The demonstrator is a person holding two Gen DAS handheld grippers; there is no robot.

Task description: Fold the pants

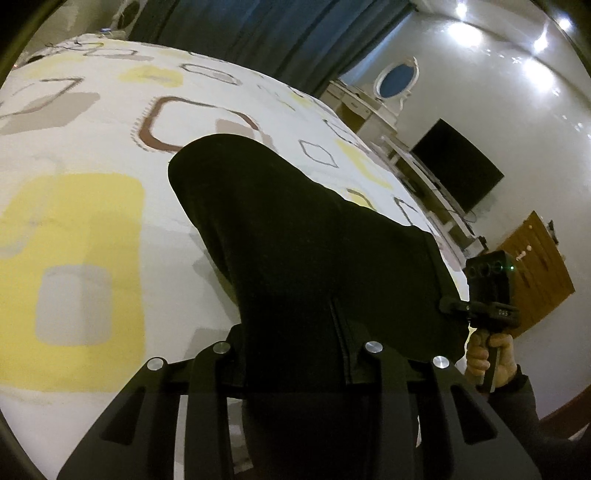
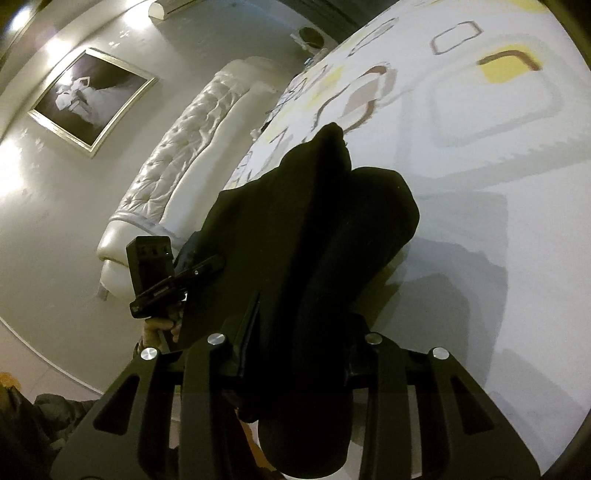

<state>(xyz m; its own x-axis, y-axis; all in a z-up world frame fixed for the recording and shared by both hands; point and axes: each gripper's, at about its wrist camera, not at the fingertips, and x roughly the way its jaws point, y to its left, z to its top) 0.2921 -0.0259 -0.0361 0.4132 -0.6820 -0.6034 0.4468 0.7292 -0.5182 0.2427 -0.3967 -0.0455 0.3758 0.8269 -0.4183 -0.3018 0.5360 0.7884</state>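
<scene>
Both grippers are pinching the black pants: left gripper, right gripper. The cloth is draping onto the patterned bedspread, hiding it ahead. A television is standing at two o'clock.

Ahead of the left gripper lies a white bedspread patterned with yellow and brown rounded squares. Beyond it hang dark blue curtains. To that gripper's right stand a white dresser with an oval mirror, a black television and a wooden door. Left of the right gripper are a tufted white headboard and 1 framed picture.
</scene>
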